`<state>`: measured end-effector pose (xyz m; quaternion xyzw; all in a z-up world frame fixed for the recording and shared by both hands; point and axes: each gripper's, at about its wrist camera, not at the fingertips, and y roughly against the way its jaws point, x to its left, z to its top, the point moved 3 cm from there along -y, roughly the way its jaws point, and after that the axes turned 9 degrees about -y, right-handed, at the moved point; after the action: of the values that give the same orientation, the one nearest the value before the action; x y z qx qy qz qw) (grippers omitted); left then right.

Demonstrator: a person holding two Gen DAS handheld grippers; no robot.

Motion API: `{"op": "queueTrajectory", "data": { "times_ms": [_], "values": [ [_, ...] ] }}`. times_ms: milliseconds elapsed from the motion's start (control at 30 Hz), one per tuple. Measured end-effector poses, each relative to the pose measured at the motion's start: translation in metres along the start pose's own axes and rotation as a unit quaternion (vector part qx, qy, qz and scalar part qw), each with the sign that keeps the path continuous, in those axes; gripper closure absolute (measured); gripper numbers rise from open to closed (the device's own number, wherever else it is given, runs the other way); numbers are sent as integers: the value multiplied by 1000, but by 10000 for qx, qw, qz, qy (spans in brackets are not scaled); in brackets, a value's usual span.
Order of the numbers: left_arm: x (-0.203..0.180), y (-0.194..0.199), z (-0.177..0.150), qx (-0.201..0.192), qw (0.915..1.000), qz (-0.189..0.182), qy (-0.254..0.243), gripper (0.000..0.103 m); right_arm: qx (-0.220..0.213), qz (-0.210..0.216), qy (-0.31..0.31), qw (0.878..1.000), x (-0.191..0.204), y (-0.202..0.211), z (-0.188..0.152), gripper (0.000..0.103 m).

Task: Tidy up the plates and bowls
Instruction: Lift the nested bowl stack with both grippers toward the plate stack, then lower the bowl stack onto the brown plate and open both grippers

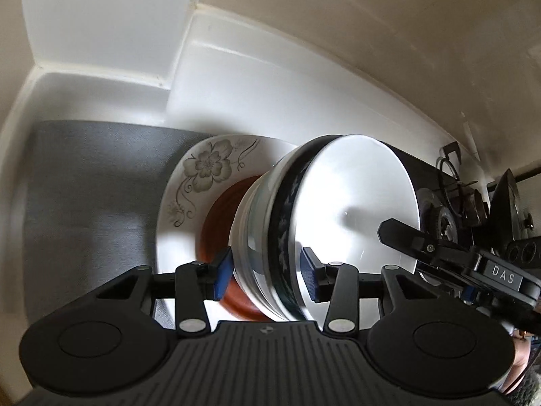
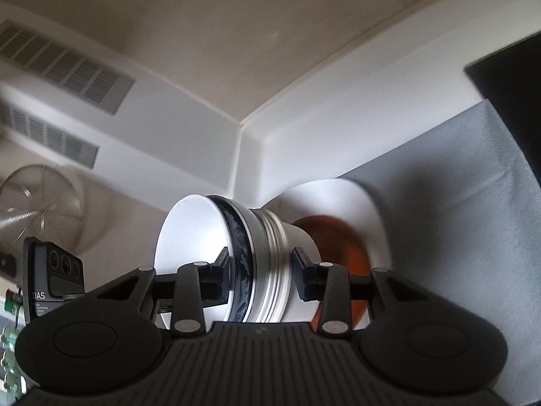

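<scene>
Stack of bowls (image 1: 324, 226) held on its side between both grippers: white inner bowl with dark patterned band, ridged white bowls nested behind it. Left gripper (image 1: 267, 275) straddles the rim edge, blue pads (image 1: 223, 275) close to the walls; jaws are easing apart and contact isn't clear from this angle. Right gripper (image 2: 258, 279) spans the same rim from the opposite side, pads (image 2: 301, 277) against the ridged wall and inside face, looks clamped on the stack of bowls. Directly behind the stack: brown dish (image 1: 216, 223) sitting on a floral plate (image 1: 189, 203), which lies on a grey mat (image 1: 88, 196) in the counter corner. White backsplash (image 1: 236, 94) boxes in that corner, tight on two sides. Stove grates (image 1: 453, 182) and a dark pan (image 1: 507, 203) at far right, partly cut off. Wire strainer (image 2: 37, 209) and wall vents (image 2: 67, 67) in the right view, both smeared by motion blur. Bowl count in the stack is hard to make out. The stack hides most of the brown dish.
</scene>
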<state>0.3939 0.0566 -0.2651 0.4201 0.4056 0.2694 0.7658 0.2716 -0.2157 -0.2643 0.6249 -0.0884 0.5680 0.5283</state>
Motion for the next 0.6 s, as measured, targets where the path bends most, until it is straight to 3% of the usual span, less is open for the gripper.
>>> {"op": "queueTrajectory", "data": {
  "times_ms": [300, 433, 500, 533, 567, 600],
  "values": [
    [-2, -26, 1, -236, 9995, 188, -68, 61, 129, -274, 211, 9993, -26, -18, -6, 61],
    [2, -18, -5, -479, 9984, 307, -72, 64, 115, -156, 227, 9996, -32, -19, -14, 61],
    [3, -9, -8, -586, 9979, 282, -24, 49, 10, -126, 160, 9998, -33, -14, -17, 61],
    [3, -3, -10, -633, 9971, 419, -60, 32, -38, -118, 163, 9998, -32, -10, -19, 59],
    [1, 4, -12, -688, 9953, 678, -113, 26, -94, -201, 174, 9996, -31, -5, -21, 57],
    [-3, 14, -15, -797, 9921, 947, -193, 26, -177, -284, 207, 9992, -29, 2, -24, 55]
  ]
}}
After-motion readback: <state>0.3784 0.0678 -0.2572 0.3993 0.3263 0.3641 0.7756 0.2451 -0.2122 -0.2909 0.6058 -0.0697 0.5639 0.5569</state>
